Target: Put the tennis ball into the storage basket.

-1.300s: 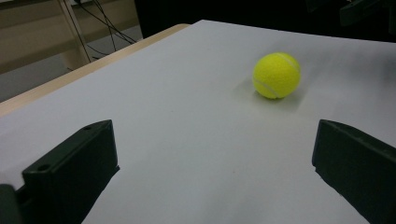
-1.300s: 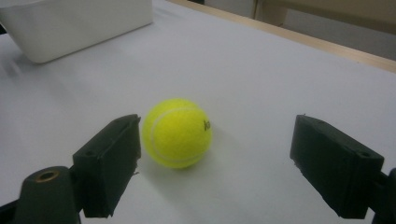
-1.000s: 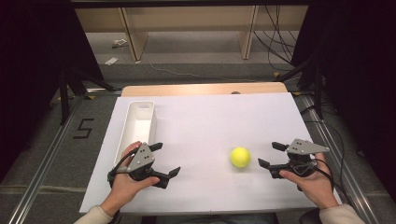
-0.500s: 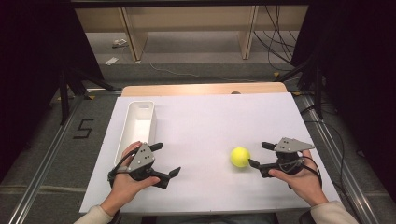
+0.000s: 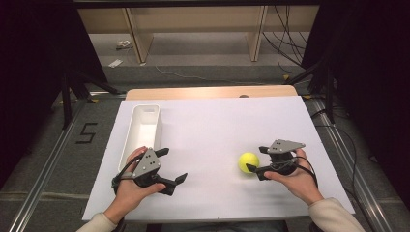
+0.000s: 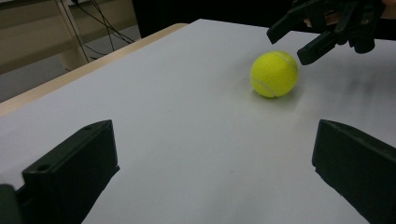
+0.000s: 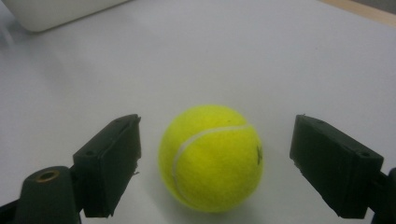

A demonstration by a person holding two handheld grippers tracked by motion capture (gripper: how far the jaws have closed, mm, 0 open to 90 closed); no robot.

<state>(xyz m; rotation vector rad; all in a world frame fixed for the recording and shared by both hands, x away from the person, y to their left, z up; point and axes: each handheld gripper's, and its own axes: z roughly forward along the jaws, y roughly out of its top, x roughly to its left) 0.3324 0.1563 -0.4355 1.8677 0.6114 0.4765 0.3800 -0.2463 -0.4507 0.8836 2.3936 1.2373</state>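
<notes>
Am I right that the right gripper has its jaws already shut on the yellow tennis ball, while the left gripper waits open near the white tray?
Not quite: the right gripper is open, its jaws standing on either side of the tennis ball with gaps visible in the right gripper view. The rest holds: the left gripper waits open near the white tray.

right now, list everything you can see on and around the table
tennis ball: 1, yellow, right half of the table, between the open fingers of the right gripper
bin: 1, white, long and empty, left side of the table
table: 1, white top with a wooden far edge
shelving: 1, pale wood, on the floor beyond the table
cables: several, black, on the floor at far right
left gripper: 1, black, open, near left of the table
right gripper: 1, black, open around the ball
</notes>
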